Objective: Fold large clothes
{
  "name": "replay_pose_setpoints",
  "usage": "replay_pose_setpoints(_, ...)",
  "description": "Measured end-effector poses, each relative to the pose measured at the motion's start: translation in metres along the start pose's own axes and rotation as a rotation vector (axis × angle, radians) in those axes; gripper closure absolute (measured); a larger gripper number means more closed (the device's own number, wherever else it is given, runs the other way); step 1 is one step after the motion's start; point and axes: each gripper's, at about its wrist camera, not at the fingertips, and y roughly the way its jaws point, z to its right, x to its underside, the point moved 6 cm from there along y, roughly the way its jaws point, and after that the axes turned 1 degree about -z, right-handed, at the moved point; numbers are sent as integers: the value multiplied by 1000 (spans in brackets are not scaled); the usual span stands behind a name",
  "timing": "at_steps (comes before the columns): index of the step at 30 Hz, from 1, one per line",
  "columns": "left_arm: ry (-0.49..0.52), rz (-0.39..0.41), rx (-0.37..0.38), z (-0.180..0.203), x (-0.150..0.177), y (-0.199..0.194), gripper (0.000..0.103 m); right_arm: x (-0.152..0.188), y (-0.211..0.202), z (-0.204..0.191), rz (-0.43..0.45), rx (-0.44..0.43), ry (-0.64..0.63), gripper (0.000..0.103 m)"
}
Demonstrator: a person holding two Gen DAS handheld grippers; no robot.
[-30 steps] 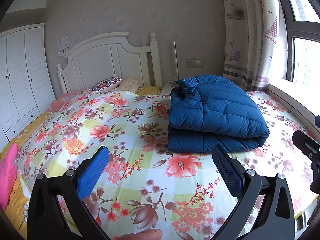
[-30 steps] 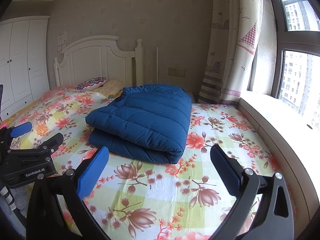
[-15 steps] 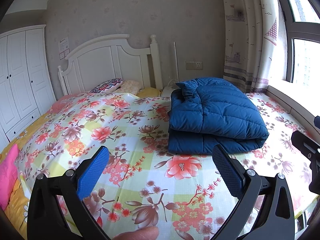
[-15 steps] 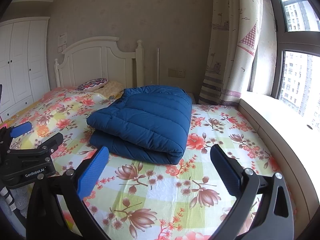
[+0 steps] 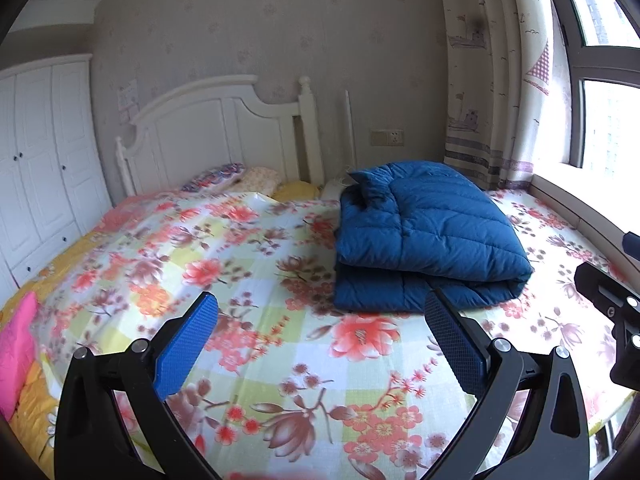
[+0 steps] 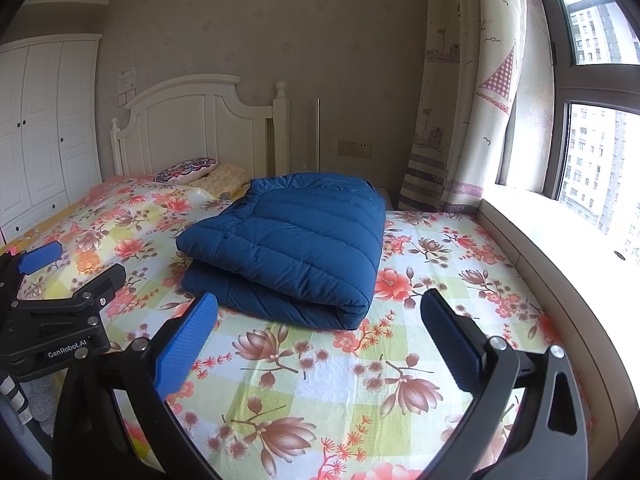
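Note:
A blue quilted down jacket [image 5: 424, 236] lies folded into a thick bundle on the flowered bed sheet [image 5: 256, 280], toward the window side. It also shows in the right wrist view [image 6: 296, 244]. My left gripper [image 5: 320, 332] is open and empty, held above the sheet short of the jacket's near edge. My right gripper [image 6: 318, 330] is open and empty, just in front of the jacket's folded edge. The left gripper's body [image 6: 52, 320] shows at the left of the right wrist view.
A white headboard [image 5: 208, 136] and pillows [image 5: 236, 172] stand at the far end. A white wardrobe [image 5: 40, 168] is at the left. A curtain [image 6: 468, 92], window and pale sill [image 6: 560, 248] run along the right. A pink cloth [image 5: 16, 348] lies at the bed's left edge.
Both views have tilted slightly so the jacket and headboard sit a little lower in frame. The jacket has not moved and both grippers stay open.

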Motion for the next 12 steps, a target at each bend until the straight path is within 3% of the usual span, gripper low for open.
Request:
replay_pose_setpoints(4, 28, -50, 43, 6, 16, 20, 4, 10, 14, 2, -32, -2, -3, 2)
replay_pose_setpoints(7, 36, -204, 89, -1, 31, 55, 4, 24, 33, 8, -88, -4, 14, 2)
replay_pose_setpoints(12, -23, -329, 73, -60, 38, 102, 4, 44, 69, 25, -226, -40, 15, 3)
